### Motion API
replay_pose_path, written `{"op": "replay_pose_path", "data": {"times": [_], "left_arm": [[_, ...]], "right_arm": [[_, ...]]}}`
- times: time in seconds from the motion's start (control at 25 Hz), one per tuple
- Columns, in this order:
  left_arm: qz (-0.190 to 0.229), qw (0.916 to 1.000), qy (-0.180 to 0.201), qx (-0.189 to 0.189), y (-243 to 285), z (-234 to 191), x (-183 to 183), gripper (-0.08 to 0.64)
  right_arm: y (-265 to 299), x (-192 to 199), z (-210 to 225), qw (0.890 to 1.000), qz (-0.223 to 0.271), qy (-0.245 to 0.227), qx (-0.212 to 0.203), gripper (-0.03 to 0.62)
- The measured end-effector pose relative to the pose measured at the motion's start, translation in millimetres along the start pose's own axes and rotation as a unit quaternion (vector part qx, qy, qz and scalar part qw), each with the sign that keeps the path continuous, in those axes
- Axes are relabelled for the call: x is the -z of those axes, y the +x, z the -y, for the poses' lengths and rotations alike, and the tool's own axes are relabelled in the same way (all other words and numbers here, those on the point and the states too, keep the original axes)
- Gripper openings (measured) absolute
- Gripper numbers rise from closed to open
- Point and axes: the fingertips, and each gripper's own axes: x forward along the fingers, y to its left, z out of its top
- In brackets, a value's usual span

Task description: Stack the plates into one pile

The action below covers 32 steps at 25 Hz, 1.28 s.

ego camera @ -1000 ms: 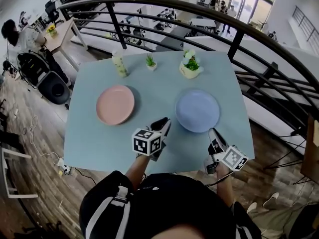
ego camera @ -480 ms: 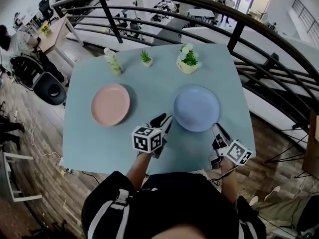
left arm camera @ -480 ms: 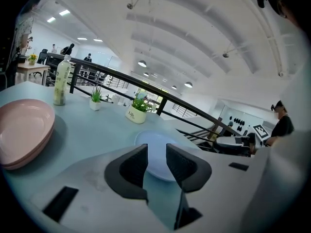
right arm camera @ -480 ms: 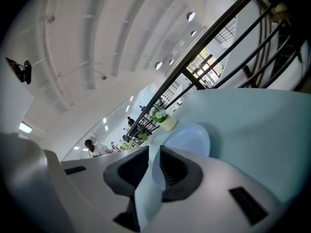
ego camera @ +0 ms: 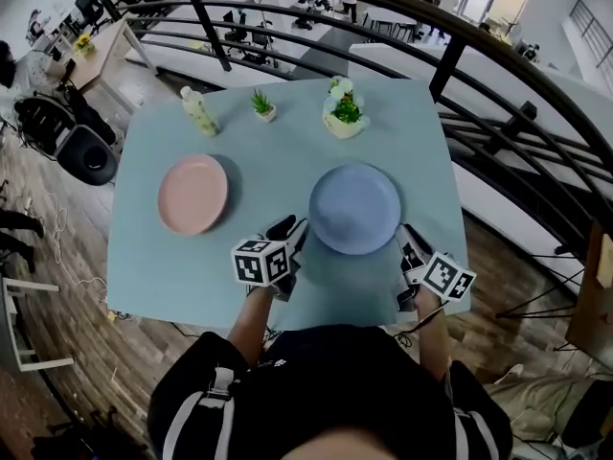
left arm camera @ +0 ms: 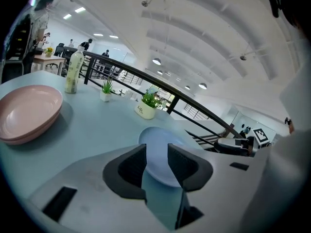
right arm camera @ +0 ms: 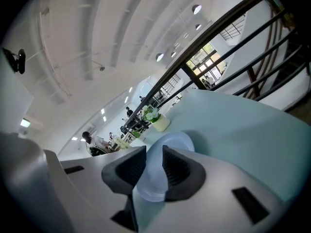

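Nothing stacked yet. Round pale-blue plate (ego camera: 354, 209) lies on bench (ego camera: 153, 276) just ahead of L gripper (ego camera: 290, 228), jaws just been opening, spread, empty; its rim sits unpinched between R gripper (ego camera: 407, 242) spread jaws. Round pink plate (ego camera: 193, 194) well left of both

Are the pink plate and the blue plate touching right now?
Apart. The head view shows a strip of bare table between the pink plate and the blue plate.

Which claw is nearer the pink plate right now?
Left. The left claw hovers between the pink plate and the blue plate, near the blue one's rim; the right claw is on the blue plate's other side, farthest from the pink plate.
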Motion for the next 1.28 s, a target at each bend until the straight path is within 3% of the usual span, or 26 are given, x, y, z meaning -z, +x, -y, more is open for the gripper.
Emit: {"op": "replay_pose_path", "data": {"times": [0.4,0.72,0.92,1.28], "left_arm": [[-0.069,0.9959,-0.020,-0.055,53,0,32,0.135],[-0.069,0.9918,-0.049,-0.096,65,-11,34,0.137],[-0.077,0.9877,-0.047,-0.128,63,-19,36,0.137],[-0.105,0.9831,-0.074,-0.131,72,-19,54,0.135]], "right_arm": [[28,-13,60,0.997,-0.067,0.005,0.028,0.144],[58,-2,80,0.990,-0.133,-0.029,0.045,0.164],[69,5,87,0.985,-0.154,-0.049,0.056,0.167],[75,24,91,0.980,-0.183,-0.046,0.060,0.161]]}}
